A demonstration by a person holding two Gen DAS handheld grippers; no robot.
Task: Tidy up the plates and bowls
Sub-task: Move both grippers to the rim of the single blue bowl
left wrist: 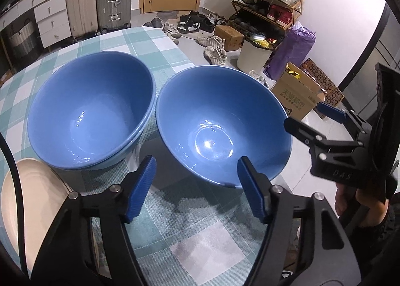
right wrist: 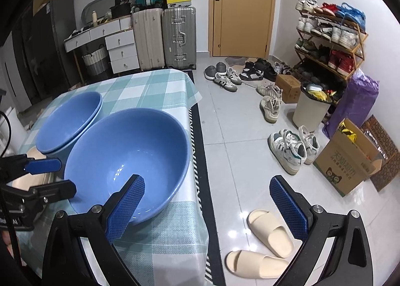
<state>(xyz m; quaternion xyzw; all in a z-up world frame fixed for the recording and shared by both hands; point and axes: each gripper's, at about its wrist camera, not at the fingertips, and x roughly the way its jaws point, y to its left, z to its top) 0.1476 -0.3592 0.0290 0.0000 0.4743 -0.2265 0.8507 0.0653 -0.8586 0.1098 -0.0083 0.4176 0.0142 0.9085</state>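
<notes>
A checked cloth (right wrist: 150,88) covers the tabletop. On the floor: 2 cream slippers (right wrist: 265,246), scattered sneakers (right wrist: 290,151), a cardboard box (right wrist: 347,168), a white bin (right wrist: 311,110). 2 suitcases (right wrist: 165,40) stand beside a tan door (right wrist: 242,10); a shoe rack (right wrist: 330,38) lines the wall.

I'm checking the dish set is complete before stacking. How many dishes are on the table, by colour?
Blue bowls: 3, a single bowl plus a nested stack of two
Cream plates: 1 at least; it is partly hidden, so more may lie under it
Total: 4 dishes
</notes>
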